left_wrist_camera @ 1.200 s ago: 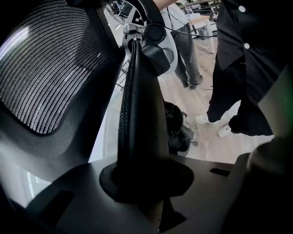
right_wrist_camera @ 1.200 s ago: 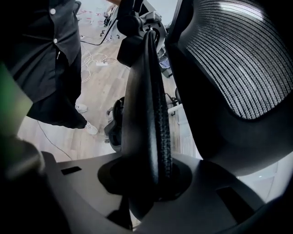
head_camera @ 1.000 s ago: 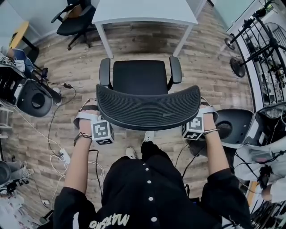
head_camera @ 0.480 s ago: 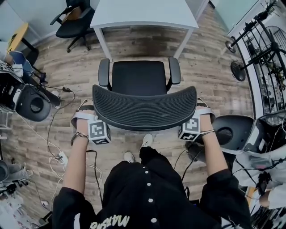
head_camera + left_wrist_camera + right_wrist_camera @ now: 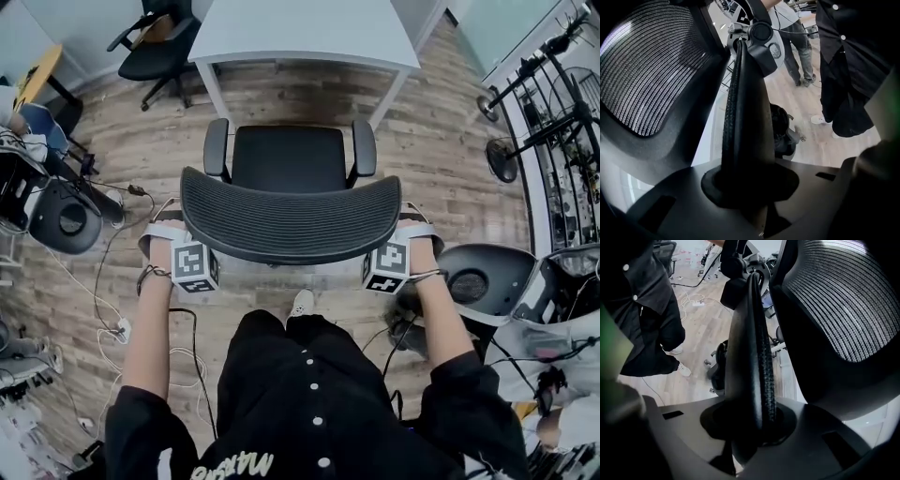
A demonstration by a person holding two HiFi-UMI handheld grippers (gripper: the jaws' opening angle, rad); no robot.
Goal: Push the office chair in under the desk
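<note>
A black office chair stands in front of the white desk point(image 5: 305, 33), its seat point(image 5: 289, 159) facing the desk and its curved mesh backrest point(image 5: 291, 220) nearest me. My left gripper point(image 5: 178, 246) sits at the backrest's left end and my right gripper point(image 5: 398, 246) at its right end; in the head view the backrest hides both sets of fingertips. In the left gripper view the jaws point(image 5: 745, 47) stand together, with the mesh back point(image 5: 651, 70) just beside them. In the right gripper view the jaws point(image 5: 752, 282) are likewise together beside the mesh point(image 5: 839, 301). Nothing shows between either pair.
A second black chair point(image 5: 155, 42) stands at the far left beside the desk. Cables and a power strip point(image 5: 122, 328) lie on the wooden floor at left. Black round housings point(image 5: 61, 217) point(image 5: 473, 281) flank me. Fan stands point(image 5: 506, 155) line the right side.
The chair and both grippers have moved together toward the desk. The armrests now reach close to the desk's front edge, and I have stepped forward.
</note>
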